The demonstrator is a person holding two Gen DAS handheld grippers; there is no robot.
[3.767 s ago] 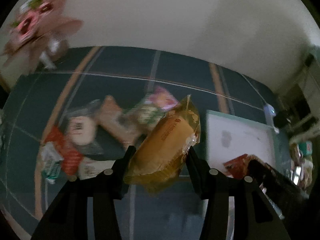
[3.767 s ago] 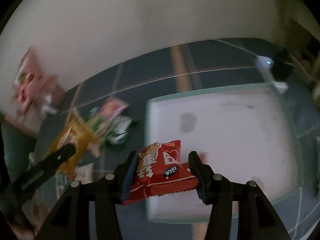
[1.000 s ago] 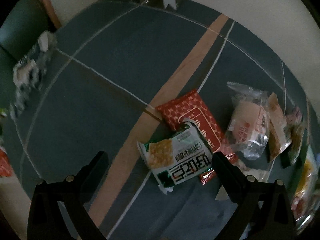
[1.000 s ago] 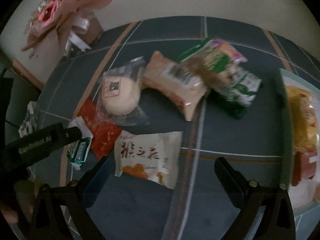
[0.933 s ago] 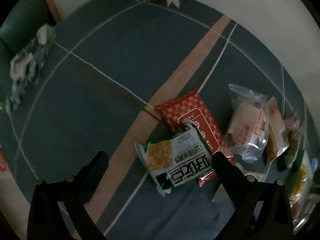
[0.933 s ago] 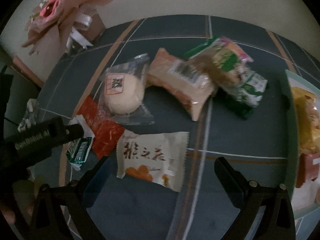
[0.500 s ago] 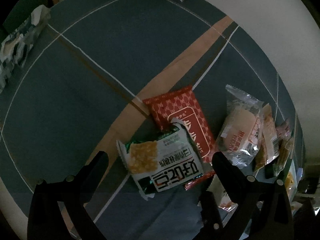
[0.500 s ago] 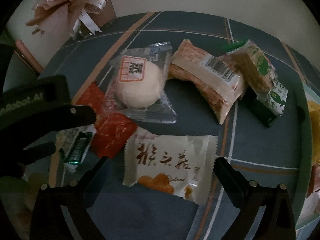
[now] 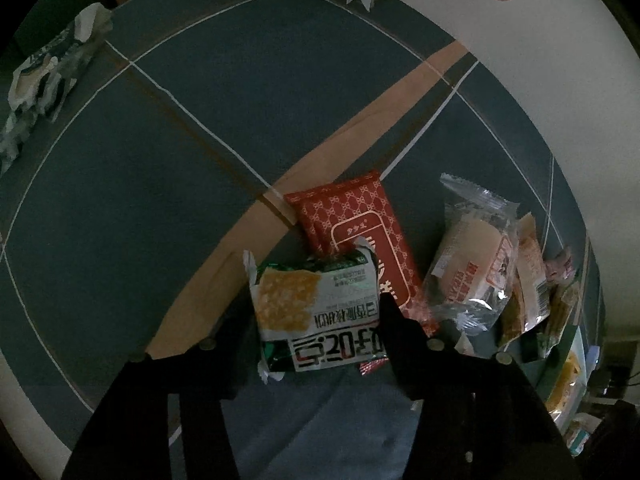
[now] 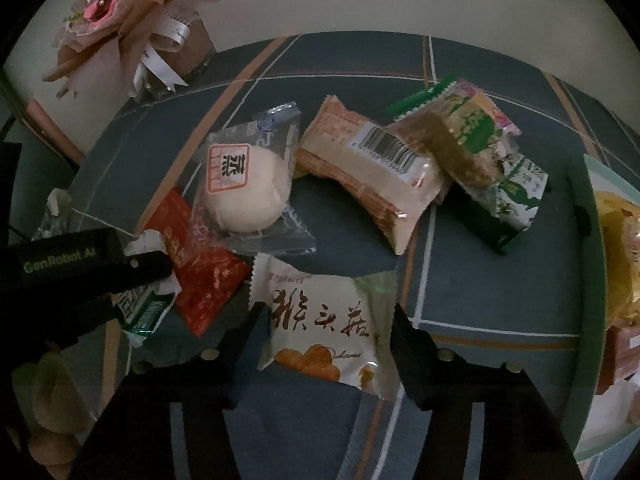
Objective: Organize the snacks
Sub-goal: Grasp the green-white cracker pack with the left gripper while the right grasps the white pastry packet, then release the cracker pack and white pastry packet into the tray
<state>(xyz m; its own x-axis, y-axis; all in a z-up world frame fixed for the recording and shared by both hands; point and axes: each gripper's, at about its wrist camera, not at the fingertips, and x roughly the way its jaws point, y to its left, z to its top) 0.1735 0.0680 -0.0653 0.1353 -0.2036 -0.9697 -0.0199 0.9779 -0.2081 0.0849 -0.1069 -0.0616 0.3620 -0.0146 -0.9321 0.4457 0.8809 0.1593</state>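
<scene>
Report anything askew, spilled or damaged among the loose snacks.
Nothing is spilled or torn. The loose packets lie jumbled: the green cracker packet overlaps the red packet, and the wafer pack leans under the green-and-pink packets. Both grippers are closing on packets.

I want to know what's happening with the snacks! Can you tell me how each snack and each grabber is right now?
Left gripper: jaws closing around the green-and-white cracker packet, which lies on the red patterned packet.
Right gripper: jaws closing around the white packet with orange cookies.
Clear-wrapped round white bun: sealed, lying flat on the blue tablecloth.
Pale pink wafer packet: sealed, untouched.
White tray: already holds a yellow packet.
</scene>
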